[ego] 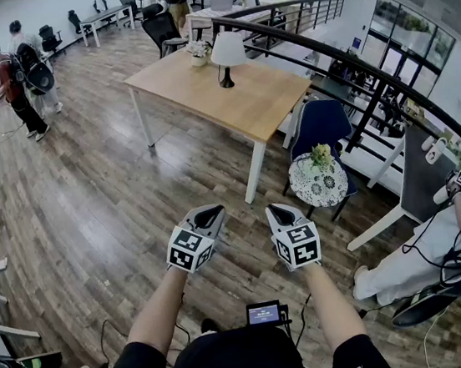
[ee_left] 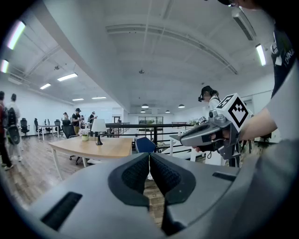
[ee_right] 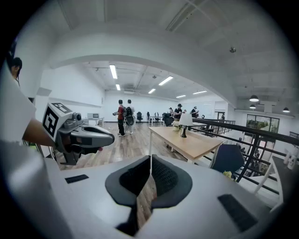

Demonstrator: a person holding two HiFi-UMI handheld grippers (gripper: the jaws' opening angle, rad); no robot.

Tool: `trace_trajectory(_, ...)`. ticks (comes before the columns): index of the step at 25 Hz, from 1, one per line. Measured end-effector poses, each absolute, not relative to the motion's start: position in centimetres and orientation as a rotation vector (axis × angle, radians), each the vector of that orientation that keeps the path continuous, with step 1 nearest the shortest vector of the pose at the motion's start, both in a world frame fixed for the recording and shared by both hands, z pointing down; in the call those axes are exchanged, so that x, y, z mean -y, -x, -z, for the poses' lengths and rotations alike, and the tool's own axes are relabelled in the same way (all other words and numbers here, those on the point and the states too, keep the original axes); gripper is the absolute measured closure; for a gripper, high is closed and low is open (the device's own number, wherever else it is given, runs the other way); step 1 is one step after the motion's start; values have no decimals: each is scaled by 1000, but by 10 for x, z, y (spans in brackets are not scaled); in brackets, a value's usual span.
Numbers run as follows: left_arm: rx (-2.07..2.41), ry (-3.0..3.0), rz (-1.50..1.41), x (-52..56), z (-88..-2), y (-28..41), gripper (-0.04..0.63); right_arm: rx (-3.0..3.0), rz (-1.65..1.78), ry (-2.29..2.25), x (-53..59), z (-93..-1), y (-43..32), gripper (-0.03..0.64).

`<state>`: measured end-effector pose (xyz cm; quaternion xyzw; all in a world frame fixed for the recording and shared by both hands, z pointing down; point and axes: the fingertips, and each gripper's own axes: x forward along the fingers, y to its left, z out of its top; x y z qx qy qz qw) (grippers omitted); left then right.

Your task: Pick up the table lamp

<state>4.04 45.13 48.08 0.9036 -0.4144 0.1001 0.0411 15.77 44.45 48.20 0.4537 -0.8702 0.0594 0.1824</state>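
White-shaded table lamp (ego: 228, 53): pale tapered shade, wider at bottom, on slim dark stem with small round dark base. Stands upright, shade level. Sits on light wooden table (ego: 241, 106) with white legs, at table's far end, near far corner. Small flower pot (ego: 198, 53) just beside it, at its left in head view. Seen small and distant in both gripper views.

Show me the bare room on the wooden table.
The wooden table is bare from the table lamp to its near edge. Only the far corner is crowded, where lamp and flower pot stand close.
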Motion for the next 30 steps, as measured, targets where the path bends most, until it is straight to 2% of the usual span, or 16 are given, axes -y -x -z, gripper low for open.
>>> trace_trajectory(30, 1226, -2723, -386, -444, -509, -44, 577, 2504, -298, -1218, -438, -503, -159, 580)
